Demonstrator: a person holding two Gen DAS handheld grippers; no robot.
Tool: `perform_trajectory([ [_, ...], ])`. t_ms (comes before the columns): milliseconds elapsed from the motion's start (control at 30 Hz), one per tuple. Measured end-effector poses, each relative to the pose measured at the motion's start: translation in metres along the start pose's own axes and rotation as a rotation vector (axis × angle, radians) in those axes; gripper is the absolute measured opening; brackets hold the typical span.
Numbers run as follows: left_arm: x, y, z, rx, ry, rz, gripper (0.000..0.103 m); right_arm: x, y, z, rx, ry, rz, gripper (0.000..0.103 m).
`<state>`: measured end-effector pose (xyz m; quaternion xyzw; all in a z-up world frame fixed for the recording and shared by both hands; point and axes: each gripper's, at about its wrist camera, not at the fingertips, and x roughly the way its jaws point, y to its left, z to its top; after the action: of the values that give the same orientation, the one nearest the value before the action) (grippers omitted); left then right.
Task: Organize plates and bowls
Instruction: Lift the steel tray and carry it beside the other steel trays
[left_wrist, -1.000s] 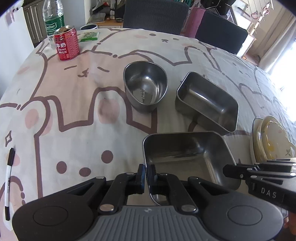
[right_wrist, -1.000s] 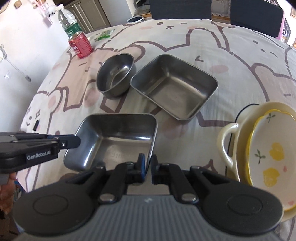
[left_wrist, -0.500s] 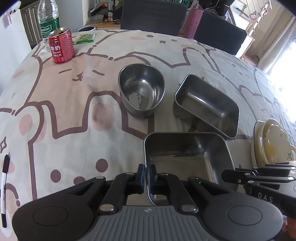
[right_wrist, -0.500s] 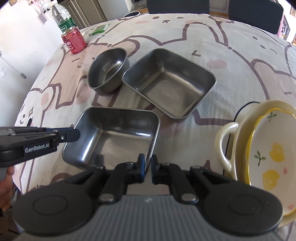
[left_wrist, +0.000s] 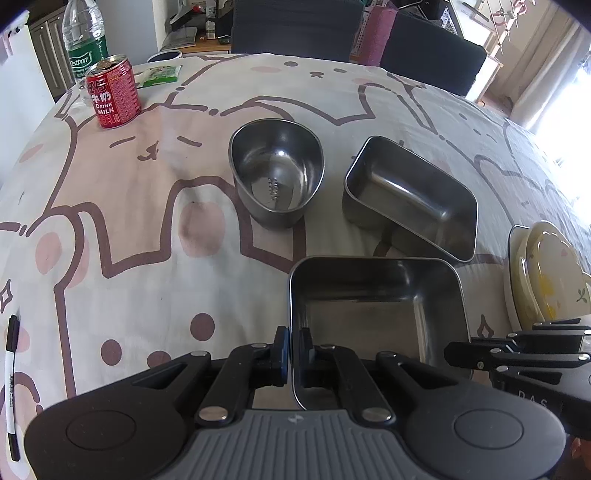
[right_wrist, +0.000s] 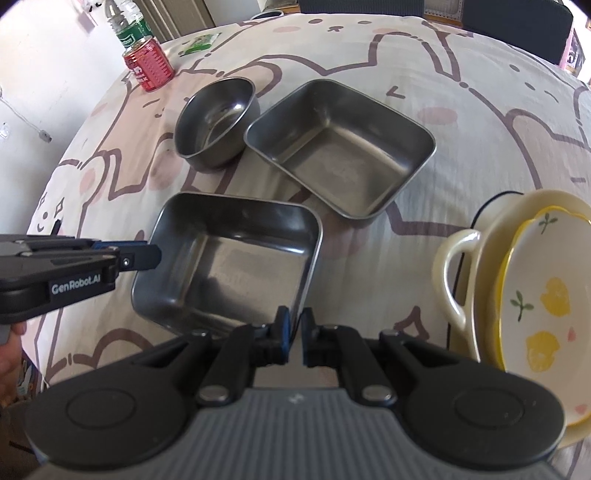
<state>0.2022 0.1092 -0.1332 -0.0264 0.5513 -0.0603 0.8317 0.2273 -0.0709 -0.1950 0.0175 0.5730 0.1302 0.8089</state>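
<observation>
Two hand-held grippers share one steel tray at the near edge of a cloth-covered bench. The left hand-held gripper is clamped on the tray's left wall, one finger inside and one outside; the right hand-held gripper is clamped the same way on the opposite wall, at its near corner.

The tray looks thin, stiff and light, judging by its rolled rim and bright pressed walls. Polished steel is likely slippery under the pads, so a pinch well down the wall, below the rim, seems the safest hold, and a grip on two sides should keep it level.

Beyond it stand a second steel tray and a round steel bowl, set just beside each other and near the held tray's far side. On the right, close to the bench edge, two cream ceramic dishes sit nested, the outer one with a loop handle; these would chip if knocked, and the right hand-held gripper works near them.

Open cloth lies to the left, clear as far as a pen at the edge. A red can and a water bottle stand well apart at the far left corner.
</observation>
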Motion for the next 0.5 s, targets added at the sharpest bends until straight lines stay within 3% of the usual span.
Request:
perform_trajectory([
  [267, 0.0026, -0.0013, -0.0011, 0.019, 0.012, 0.002, 0.006, 0.0006, -0.0010, -0.0001, 0.007, 0.008, 0.005, 0.009],
  [500, 0.0086, -0.0023, -0.0044, 0.046, 0.054, -0.009, 0.022, -0.0025, -0.0029, 0.0026, 0.013, -0.007, 0.011, 0.012],
])
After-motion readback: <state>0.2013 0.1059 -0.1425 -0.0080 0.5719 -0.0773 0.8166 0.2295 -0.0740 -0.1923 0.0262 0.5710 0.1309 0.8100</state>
